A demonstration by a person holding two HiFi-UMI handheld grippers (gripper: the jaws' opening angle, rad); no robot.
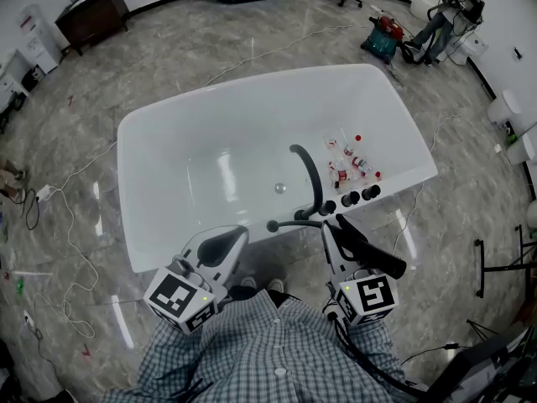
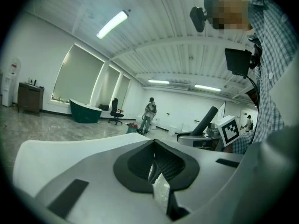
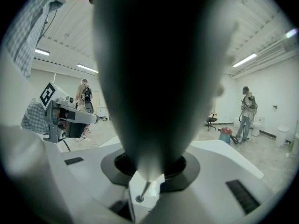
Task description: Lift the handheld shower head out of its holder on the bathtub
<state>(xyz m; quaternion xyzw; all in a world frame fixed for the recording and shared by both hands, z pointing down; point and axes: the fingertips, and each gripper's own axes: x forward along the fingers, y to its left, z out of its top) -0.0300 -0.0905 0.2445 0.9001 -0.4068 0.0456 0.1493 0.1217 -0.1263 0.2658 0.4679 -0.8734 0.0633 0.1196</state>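
My right gripper (image 1: pixel 334 232) pinches the black shower head (image 1: pixel 374 255) just off the white bathtub's (image 1: pixel 168 141) near rim, beside the knobs (image 1: pixel 349 198). My left gripper's (image 1: pixel 237 235) jaws are pressed together, empty. Cables (image 1: pixel 71 225) trail over the grey marble floor (image 1: pixel 252 49); a person (image 1: pixel 445 19) stands far right

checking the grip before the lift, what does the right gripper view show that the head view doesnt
Only the right gripper view: ceiling strip lights, and a close look along the right claw, whose jaws are closed on the dark shower head, which fills most of the frame.
Only the head view: the white bathtub, its black spout, and the knobs and small bottles on its ledge.
Both: the shower head in the right claw, the left claw, and a person near the far wall.
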